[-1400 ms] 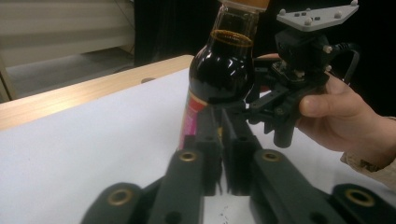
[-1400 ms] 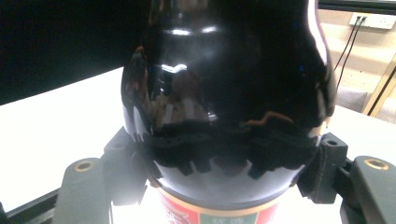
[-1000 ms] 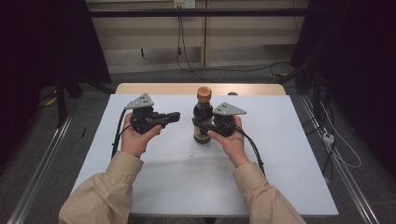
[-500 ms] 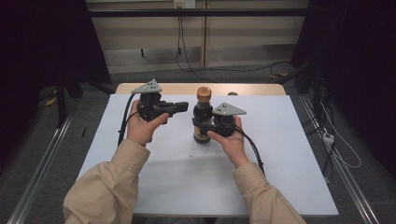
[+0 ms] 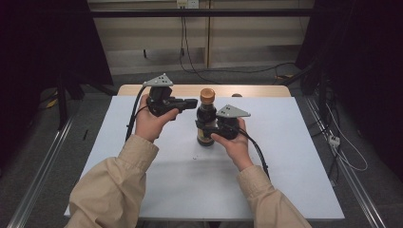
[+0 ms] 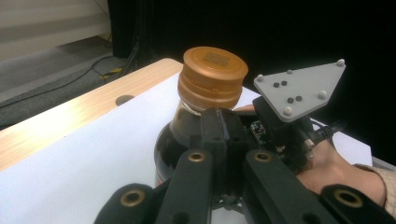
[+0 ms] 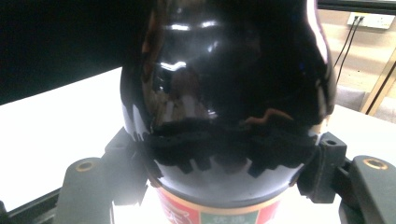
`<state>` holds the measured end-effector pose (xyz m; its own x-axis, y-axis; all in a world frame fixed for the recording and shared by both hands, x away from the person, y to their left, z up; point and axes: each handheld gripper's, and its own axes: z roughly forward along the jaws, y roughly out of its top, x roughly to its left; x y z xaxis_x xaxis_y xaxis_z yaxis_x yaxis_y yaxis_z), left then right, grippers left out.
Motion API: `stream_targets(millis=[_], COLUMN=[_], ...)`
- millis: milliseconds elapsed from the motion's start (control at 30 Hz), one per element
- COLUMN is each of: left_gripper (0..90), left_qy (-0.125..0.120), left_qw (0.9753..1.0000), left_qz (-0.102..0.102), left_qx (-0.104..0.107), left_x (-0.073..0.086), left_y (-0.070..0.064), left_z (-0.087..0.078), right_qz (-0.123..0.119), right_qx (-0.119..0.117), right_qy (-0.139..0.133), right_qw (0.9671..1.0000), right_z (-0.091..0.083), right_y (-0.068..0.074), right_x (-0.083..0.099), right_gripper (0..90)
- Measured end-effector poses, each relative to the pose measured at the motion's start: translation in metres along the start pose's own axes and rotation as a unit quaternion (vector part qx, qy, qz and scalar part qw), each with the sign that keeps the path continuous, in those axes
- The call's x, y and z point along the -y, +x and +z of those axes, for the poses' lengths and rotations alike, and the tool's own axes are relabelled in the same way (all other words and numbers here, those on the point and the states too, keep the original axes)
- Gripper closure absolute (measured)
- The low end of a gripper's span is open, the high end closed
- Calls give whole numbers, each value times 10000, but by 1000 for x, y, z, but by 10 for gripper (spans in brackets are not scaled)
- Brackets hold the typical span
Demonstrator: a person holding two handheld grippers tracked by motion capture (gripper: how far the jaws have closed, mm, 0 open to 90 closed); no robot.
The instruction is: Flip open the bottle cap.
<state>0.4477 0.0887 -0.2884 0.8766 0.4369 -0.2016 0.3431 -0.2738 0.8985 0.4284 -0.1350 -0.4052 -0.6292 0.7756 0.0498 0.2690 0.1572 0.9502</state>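
Observation:
A dark sauce bottle [image 5: 206, 124] with an orange-brown cap [image 5: 206, 95] stands upright near the middle of the white table [image 5: 285, 156]. My right gripper [image 5: 204, 127] is shut on the bottle's body from the right; its pads [image 7: 125, 161] press both sides of the glossy black bottle [image 7: 229, 84] just above the red label. My left gripper [image 5: 190, 101] is held up left of the cap, jaws together and empty. Its fingertips [image 6: 221, 127] point at the bottle's neck just below the cap [image 6: 213, 77], very close to it.
A wooden strip [image 5: 256, 90] with a small hole [image 5: 236, 95] borders the table's far edge. The right gripper's grey plate [image 6: 299, 87] sits beside the cap. Cables [image 5: 342, 152] trail on the floor at right, and a metal rail [image 5: 43, 166] runs at left.
My left gripper has risen and moved right and away from the person, ending beside the bottle's cap. The right gripper and the bottle have stayed put.

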Motion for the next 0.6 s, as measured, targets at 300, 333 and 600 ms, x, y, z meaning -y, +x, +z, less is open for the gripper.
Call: stream_targets(millis=[300,333,600], left_gripper=[900,900,900], left_qy=[112,106,161], left_qw=[9999,9999,9998], left_qz=[43,53,133], left_qx=[-27,-39,-37], left_x=[-4,-5,-10], left_y=[0,0,-1], left_z=[4,3,6], right_qz=[4,-6,-21], right_qx=[13,10,9], right_qy=[-17,-18,-4], right_qw=[10000,10000,10000], right_z=[0,0,0], right_y=[0,0,1], right_x=[0,0,0], right_gripper=[310,310,312])
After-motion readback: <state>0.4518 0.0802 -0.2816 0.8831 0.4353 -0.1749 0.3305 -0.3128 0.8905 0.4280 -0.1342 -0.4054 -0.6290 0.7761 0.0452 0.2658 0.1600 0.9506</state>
